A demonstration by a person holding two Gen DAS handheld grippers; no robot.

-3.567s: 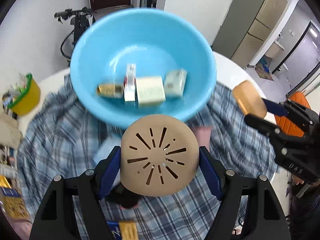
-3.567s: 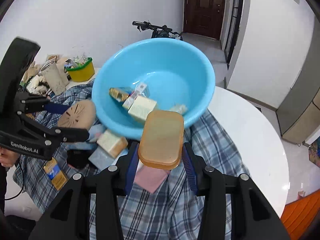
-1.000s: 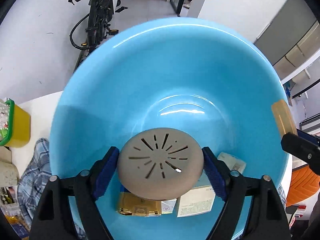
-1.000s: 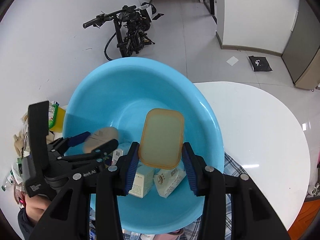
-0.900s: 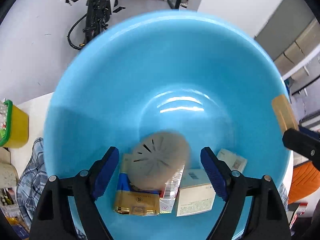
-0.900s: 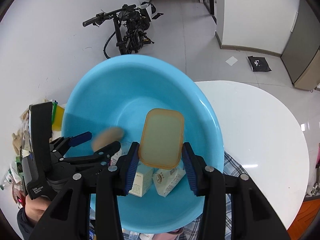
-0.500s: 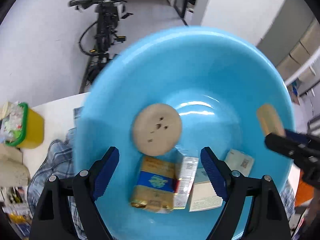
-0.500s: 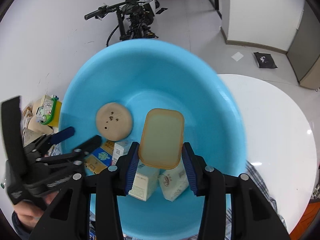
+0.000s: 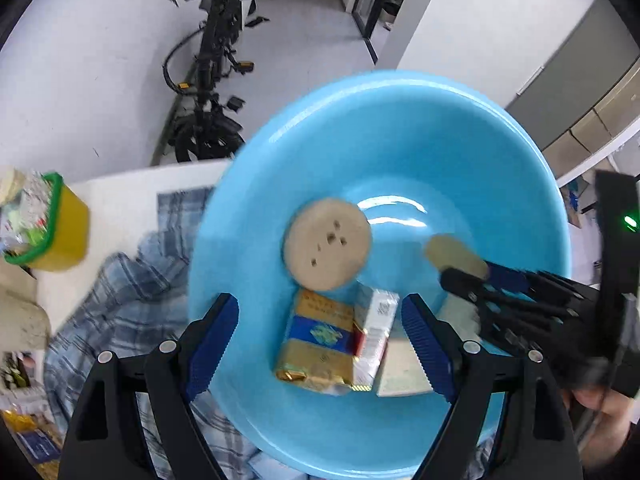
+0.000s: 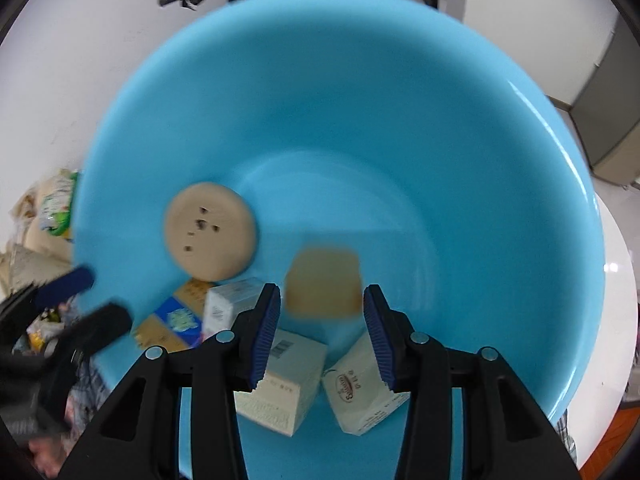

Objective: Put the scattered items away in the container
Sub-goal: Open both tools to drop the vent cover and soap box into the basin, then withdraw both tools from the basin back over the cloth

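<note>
The white desk (image 10: 616,320) carries a blue basin (image 9: 400,140), the container, which fills most of both views. Under the basin's near and left side lies a plaid cloth (image 9: 120,300). On the floor behind the desk a bike (image 9: 208,80) stands against the wall.

The left claw (image 9: 320,300) hangs above the basin's near half, pointing steeply down. It is released: its jaws stand wide apart with nothing between them. The right claw (image 10: 320,292) reaches into the basin from the right side of the left view, gripped at the lower right by a hand (image 9: 600,412). A yellow bin (image 9: 64,236) with a green rim sits on the desk at the far left, well apart from the basin and stuffed with packets.

Inside the basin a round tan disc (image 9: 326,244) with a few small holes lies left of centre. Its near edge is just beside a gold and blue box (image 9: 316,340). A red and white box (image 9: 376,332) touches that box's right side. Two cream boxes (image 10: 288,384) lie in the near part of the basin, under the right claw.

A tan rectangular lid (image 10: 322,280) sits at the right claw's tips, spanning the gap between the blue pads (image 10: 266,320), over the basin's floor. The lid is heavily blurred, so I cannot tell whether the pads press it.
</note>
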